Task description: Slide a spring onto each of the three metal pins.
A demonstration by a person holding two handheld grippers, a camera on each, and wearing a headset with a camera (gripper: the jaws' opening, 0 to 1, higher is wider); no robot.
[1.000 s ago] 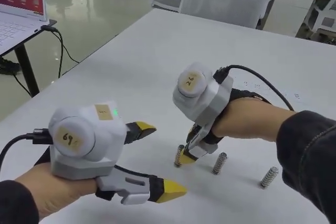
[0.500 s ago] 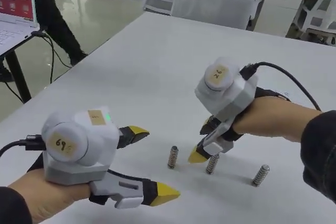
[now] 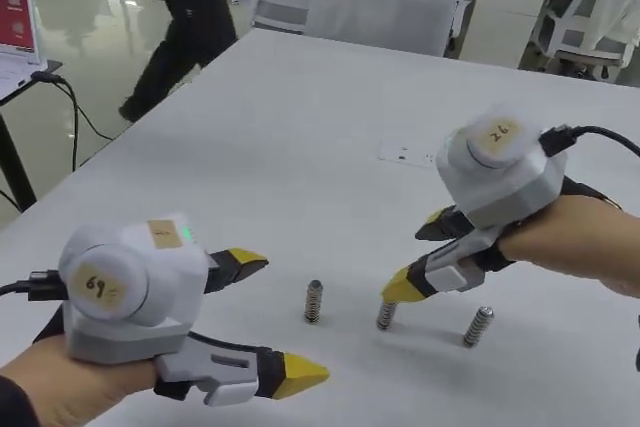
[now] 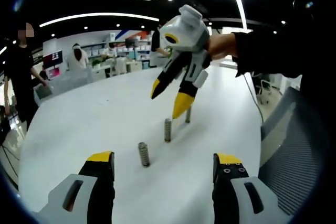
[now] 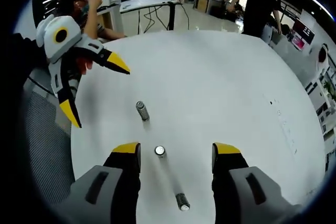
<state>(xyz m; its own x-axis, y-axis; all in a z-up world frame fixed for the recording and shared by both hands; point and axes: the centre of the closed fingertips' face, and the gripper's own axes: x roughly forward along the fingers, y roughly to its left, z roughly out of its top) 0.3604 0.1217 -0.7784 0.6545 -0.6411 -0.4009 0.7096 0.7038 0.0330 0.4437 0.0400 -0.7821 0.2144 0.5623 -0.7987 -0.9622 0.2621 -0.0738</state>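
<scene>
Three springs (image 3: pixel 313 301) stand upright, side-on in the head view. The right gripper view sees the middle spring (image 5: pixel 160 151) end-on. Jaws wide apart: left gripper (image 3: pixel 278 319), right gripper (image 3: pixel 413 257).

Both grippers have rounded pale grey bodies and black jaws with yellow tips. The left gripper (image 3: pixel 275 319) carries a round tan sticker (image 3: pixel 100 287) marked 69 and a small green light (image 3: pixel 186 237); the right gripper (image 3: pixel 410 262) has one marked 26. A black cable (image 3: pixel 600 135) leaves each. The sleeve (image 4: pixel 273 51) is dark.
</scene>
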